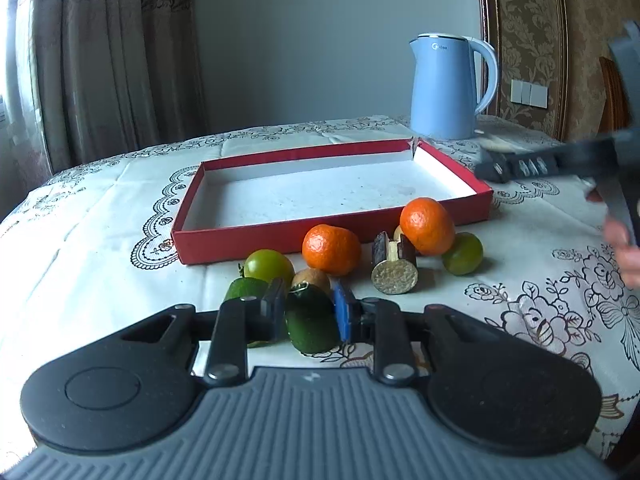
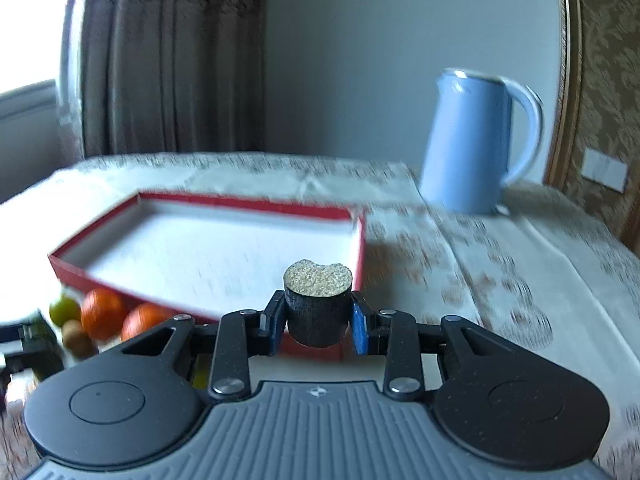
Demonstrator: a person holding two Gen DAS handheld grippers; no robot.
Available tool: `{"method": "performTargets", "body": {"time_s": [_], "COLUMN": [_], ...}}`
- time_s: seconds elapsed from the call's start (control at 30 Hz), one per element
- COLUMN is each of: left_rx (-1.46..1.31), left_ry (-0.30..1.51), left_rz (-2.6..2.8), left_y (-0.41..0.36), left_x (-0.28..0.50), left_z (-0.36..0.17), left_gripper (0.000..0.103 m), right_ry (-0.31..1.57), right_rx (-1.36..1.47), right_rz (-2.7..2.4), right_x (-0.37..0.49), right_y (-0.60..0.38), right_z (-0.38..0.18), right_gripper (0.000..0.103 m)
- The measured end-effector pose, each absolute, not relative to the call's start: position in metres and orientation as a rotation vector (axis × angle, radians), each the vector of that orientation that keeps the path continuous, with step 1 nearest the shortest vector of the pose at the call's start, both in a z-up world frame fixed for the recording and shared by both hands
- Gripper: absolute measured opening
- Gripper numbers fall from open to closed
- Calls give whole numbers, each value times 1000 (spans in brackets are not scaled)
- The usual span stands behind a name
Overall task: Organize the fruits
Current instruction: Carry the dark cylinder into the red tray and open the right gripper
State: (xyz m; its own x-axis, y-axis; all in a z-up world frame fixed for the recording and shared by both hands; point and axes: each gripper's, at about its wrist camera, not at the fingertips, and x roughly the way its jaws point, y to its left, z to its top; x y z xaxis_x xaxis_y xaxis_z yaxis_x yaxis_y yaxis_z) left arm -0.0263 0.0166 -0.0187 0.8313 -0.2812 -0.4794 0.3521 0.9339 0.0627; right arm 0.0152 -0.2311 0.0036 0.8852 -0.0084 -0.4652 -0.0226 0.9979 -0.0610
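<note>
My left gripper (image 1: 309, 298) is shut on a dark green oval fruit (image 1: 310, 326) just above the tablecloth. Ahead of it lie two oranges (image 1: 331, 249), two round green fruits (image 1: 269, 267), a small brown fruit (image 1: 312, 278), another green fruit (image 1: 245, 290) and dark cane pieces (image 1: 394, 276). Behind them lies a red box (image 1: 280, 236) with a white bottom and nothing in it. My right gripper (image 2: 318, 306) is shut on a dark cane piece (image 2: 318, 312) with a pale grainy top, held above the red box's (image 2: 92, 280) near right corner. In the left wrist view, the right gripper (image 1: 496, 170) is a blur at the right.
A blue kettle (image 1: 448, 88) stands behind the box's far right corner, and shows again (image 2: 468, 144) in the right wrist view. A person's hand (image 1: 624, 248) is at the right edge. A patterned white cloth (image 1: 80, 216) covers the table. Curtains hang at the back left.
</note>
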Motion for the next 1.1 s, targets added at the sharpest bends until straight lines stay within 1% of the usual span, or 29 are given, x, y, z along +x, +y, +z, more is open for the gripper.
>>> {"method": "performTargets", "body": {"time_s": [0.17, 0.43, 0.8, 1.1], "left_rx": [137, 134, 133, 119], "left_ry": [476, 477, 478, 483], "left_rz": [-345, -356, -360, -355], "left_y": [19, 20, 19, 21], "left_x": [-26, -22, -21, -21], "left_z": [-21, -23, -24, -23], "left_gripper": [24, 24, 24, 24], "right_ry": [495, 569, 647, 671], "right_rx": [-100, -133, -123, -100], "right_rz": [64, 77, 51, 70], "right_x": [55, 101, 131, 133], "right_y": [-220, -209, -212, -215], "right_z": [7, -14, -32, -34], "right_gripper": [33, 33, 33, 33]}}
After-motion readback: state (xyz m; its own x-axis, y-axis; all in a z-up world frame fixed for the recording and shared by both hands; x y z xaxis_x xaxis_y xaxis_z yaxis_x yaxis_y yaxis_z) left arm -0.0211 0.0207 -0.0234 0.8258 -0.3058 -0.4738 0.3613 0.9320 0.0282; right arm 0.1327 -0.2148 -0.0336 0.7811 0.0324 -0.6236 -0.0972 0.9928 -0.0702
